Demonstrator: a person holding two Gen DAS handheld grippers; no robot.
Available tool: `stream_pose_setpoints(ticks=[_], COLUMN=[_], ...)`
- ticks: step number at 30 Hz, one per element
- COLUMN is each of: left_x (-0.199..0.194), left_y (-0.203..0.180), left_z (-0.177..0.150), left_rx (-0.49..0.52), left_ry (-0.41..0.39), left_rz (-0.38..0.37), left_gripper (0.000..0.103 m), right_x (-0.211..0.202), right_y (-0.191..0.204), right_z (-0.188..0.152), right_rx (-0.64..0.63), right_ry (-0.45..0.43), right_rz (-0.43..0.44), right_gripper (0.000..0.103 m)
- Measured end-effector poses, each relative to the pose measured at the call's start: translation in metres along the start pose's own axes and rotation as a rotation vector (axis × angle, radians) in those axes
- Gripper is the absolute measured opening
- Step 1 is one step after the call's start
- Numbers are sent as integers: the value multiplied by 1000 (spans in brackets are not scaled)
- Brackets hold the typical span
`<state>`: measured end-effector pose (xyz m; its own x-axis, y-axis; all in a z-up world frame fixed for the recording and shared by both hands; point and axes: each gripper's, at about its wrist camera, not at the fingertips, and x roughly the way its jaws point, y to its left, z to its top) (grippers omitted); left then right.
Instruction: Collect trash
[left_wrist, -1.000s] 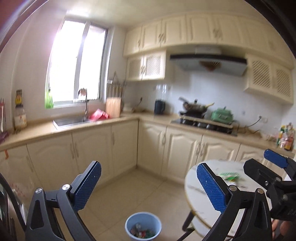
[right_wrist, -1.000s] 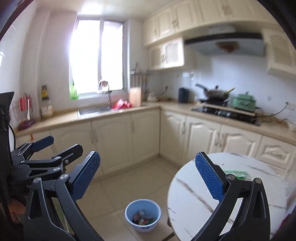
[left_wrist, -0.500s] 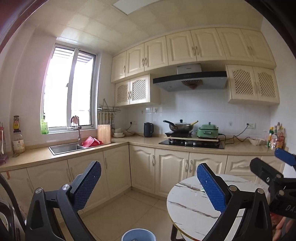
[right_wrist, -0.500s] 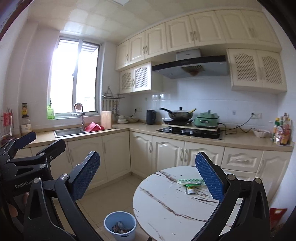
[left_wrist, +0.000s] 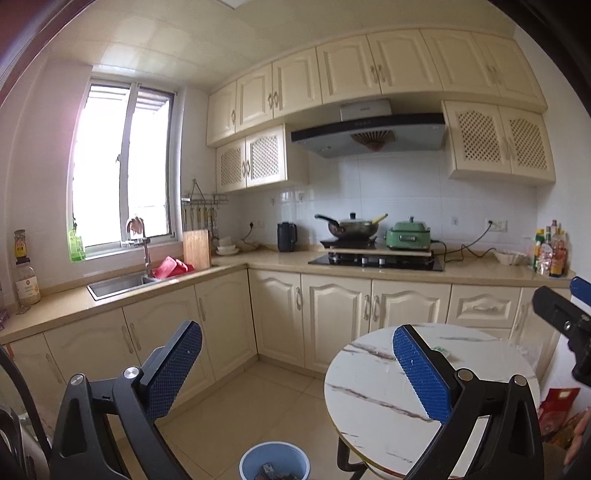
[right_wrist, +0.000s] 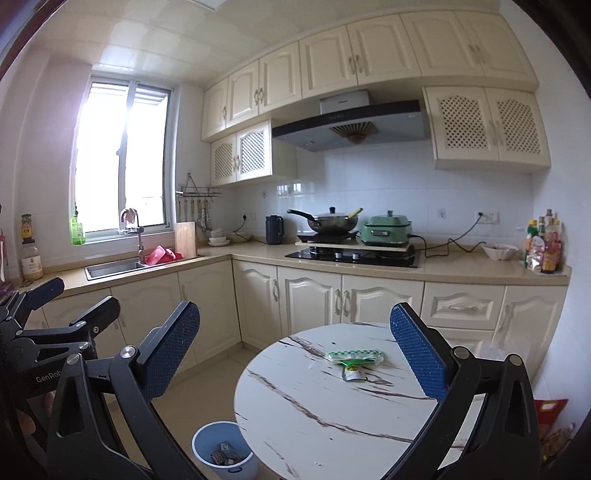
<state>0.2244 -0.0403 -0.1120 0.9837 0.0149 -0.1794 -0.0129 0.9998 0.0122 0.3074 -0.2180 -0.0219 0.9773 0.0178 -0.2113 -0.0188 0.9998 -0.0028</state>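
Note:
A round white marble table (right_wrist: 332, 417) (left_wrist: 373, 398) stands low and to the right in both views. On its far side lie a green-and-white wrapper (right_wrist: 354, 356) and a small green sachet (right_wrist: 353, 371) just in front of it. A blue bin (right_wrist: 225, 452) (left_wrist: 274, 461) with scraps inside stands on the floor left of the table. My right gripper (right_wrist: 293, 354) is open and empty, held above the table's near side. My left gripper (left_wrist: 295, 360) is open and empty, above the floor left of the table. Only a sliver of the wrapper (left_wrist: 441, 349) shows in the left wrist view.
Cream cabinets and a beige counter (right_wrist: 461, 267) run along the back and left walls, with a sink (right_wrist: 110, 266), stove (right_wrist: 352, 255), wok and green cooker. Tiled floor (left_wrist: 236, 406) lies between cabinets and table. A red bag (right_wrist: 550, 413) sits by the right wall.
Both cameras tilted upward from the floor, then settled on the kitchen. The bin slid toward the bottom edge and the table trash came into the right wrist view. Both grippers stayed open.

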Motion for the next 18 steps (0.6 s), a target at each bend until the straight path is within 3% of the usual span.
stream_pose_setpoints(ticks=[9, 13, 18], left_x=[108, 158, 221], left_y=[-23, -35, -41], left_z=[16, 28, 40], left_rx=[18, 27, 53], left_ry=[203, 288, 367], left_rz=[-71, -95, -88], left_gripper=[102, 102, 102], right_x=[72, 126, 208], right_y=[-69, -99, -122], right_z=[-41, -73, -109], right_rx=[64, 79, 91], right_ry=[181, 328, 525], right_rz=[-102, -127, -90], right_gripper=[103, 103, 103])
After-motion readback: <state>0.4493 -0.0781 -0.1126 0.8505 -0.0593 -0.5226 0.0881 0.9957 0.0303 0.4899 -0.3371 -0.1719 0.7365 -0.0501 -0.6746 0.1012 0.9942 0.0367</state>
